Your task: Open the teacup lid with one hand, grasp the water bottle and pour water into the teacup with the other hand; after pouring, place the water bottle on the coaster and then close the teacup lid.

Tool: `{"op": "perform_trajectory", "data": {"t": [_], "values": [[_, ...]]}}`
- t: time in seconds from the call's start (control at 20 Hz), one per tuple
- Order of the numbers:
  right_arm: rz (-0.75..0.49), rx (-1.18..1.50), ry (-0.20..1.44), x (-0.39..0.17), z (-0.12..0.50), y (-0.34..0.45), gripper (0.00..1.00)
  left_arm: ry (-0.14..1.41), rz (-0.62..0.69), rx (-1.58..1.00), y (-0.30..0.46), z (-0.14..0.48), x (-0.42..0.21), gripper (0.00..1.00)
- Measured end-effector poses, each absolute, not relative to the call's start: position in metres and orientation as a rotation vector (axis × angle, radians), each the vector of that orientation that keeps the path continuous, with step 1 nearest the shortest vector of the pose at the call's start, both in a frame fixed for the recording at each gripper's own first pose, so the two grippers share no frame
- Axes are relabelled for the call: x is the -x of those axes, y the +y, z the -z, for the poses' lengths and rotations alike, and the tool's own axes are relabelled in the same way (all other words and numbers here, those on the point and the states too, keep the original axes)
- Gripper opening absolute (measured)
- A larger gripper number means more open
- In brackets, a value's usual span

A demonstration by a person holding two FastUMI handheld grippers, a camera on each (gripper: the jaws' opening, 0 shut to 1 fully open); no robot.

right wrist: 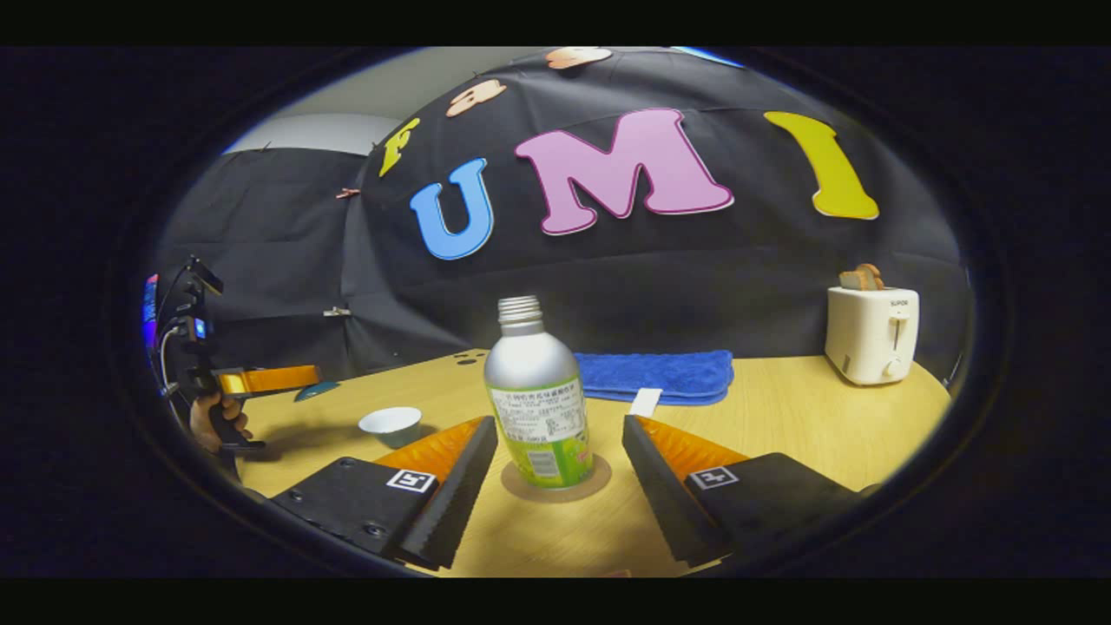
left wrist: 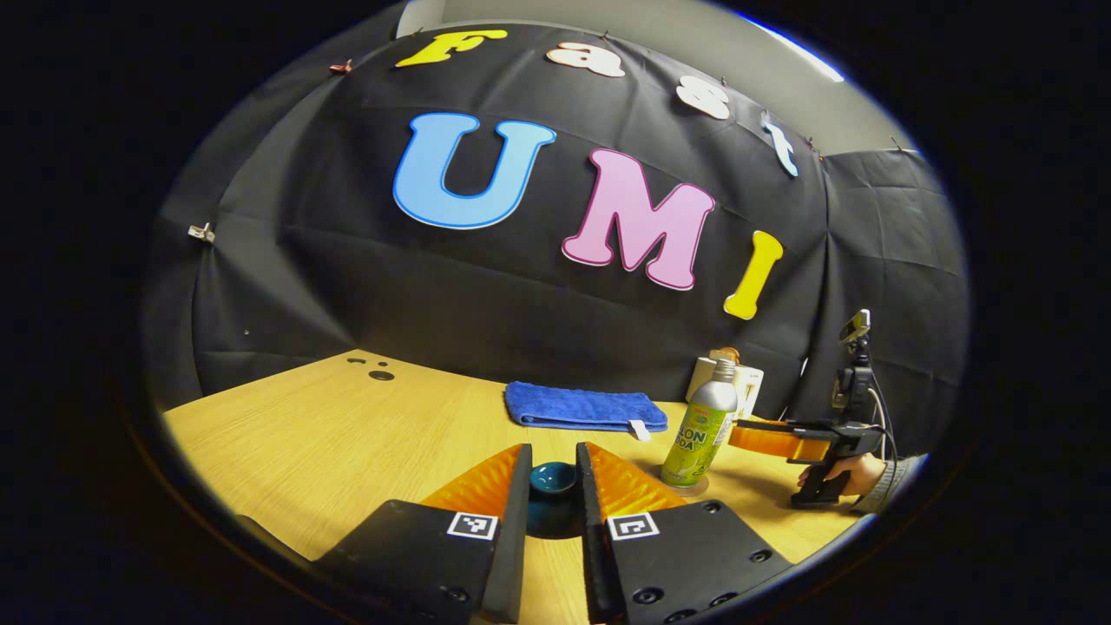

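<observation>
My left gripper (left wrist: 554, 464) is shut on the dark teal teacup lid (left wrist: 553, 478), holding it above the table. In the right gripper view that left gripper (right wrist: 314, 380) hangs at the far left with the lid (right wrist: 317, 391) at its tips, up and to the left of the white teacup (right wrist: 391, 424), which stands uncovered. The silver and green water bottle (right wrist: 538, 408), uncapped, stands upright on the round brown coaster (right wrist: 555, 483). My right gripper (right wrist: 560, 427) is open, one finger on each side of the bottle, not touching it. The left gripper view has the bottle (left wrist: 701, 425) with the right gripper (left wrist: 738, 431) beside it.
A folded blue towel (right wrist: 660, 373) lies at the back of the wooden table (right wrist: 781, 417). A white toaster (right wrist: 871, 334) stands at the back right. A hand (left wrist: 855, 476) holds the right gripper's handle near the table's edge.
</observation>
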State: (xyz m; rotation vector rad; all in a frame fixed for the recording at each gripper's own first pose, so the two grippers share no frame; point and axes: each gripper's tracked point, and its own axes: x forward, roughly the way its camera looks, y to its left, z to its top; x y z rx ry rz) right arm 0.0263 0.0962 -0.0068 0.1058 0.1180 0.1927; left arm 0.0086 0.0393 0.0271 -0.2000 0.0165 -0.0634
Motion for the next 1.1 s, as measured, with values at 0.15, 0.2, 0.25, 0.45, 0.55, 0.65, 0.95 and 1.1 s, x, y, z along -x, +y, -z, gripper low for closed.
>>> {"op": "perform_trajectory", "data": {"t": [0.15, 0.2, 0.25, 0.45, 0.55, 0.65, 0.95, 1.1], "values": [[-0.174, -0.091, 0.094, 0.000, -0.002, 0.098, 0.93, 0.072, 0.098, 0.145, 0.023, -0.017, -0.036, 0.32], [-0.174, -0.093, 0.082, 0.007, -0.006, 0.104, 0.92, 0.100, 0.106, 0.127, 0.019, -0.009, -0.045, 0.32], [-0.180, -0.095, 0.067, 0.016, -0.011, 0.110, 0.92, 0.124, 0.109, 0.114, 0.016, -0.003, -0.054, 0.32], [-0.218, -0.026, 0.011, 0.043, -0.030, 0.131, 0.92, 0.179, 0.066, 0.056, 0.020, 0.016, -0.075, 0.32], [-0.229, 0.012, -0.005, 0.052, -0.033, 0.134, 0.92, 0.190, 0.059, 0.047, 0.021, 0.021, -0.078, 0.32], [-0.239, 0.017, -0.012, 0.057, -0.034, 0.135, 0.92, 0.191, 0.062, 0.049, 0.018, 0.023, -0.080, 0.32], [-0.222, 0.016, -0.019, 0.059, -0.029, 0.126, 0.89, 0.212, 0.061, 0.004, 0.010, 0.030, -0.083, 0.32], [-0.223, 0.011, -0.009, 0.059, -0.025, 0.124, 0.89, 0.212, 0.045, -0.026, 0.012, 0.031, -0.083, 0.32]]}}
